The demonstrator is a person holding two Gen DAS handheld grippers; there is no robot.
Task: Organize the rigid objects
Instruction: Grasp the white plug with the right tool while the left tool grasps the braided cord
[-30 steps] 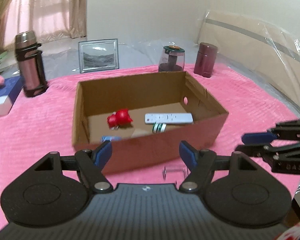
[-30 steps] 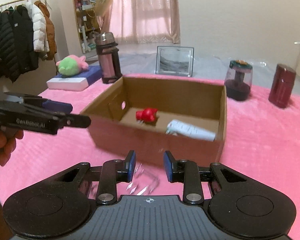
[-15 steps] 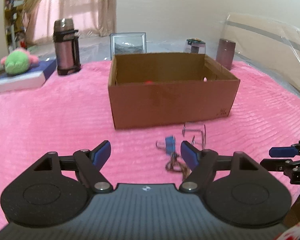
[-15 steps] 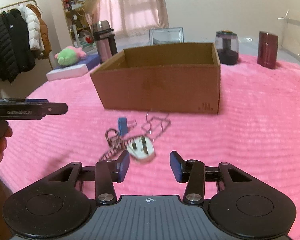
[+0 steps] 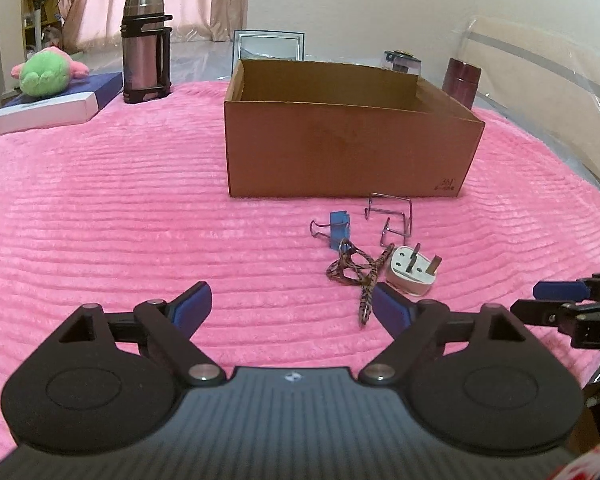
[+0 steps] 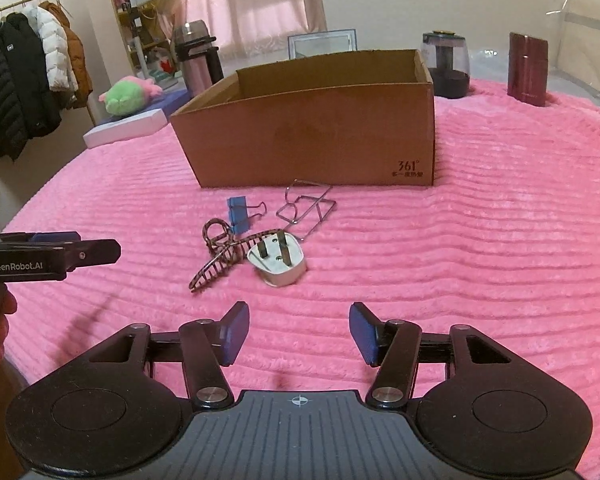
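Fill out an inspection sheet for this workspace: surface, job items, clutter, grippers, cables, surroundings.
Surface: pink ribbed blanket covering the whole work area.
Job's things: open cardboard box; on the blanket in front of it, a blue binder clip, a wire stand, a brown hair claw and a white plug with its prongs up.
Clutter: steel flask, picture frame, dark jar, maroon canister, plush toy on a flat box.
Grippers: left hand-held gripper and right hand-held gripper both open, jaws just widened, nothing between them.
Cables: nothing seen.
Surroundings: curtains, coat rack, bookshelf.
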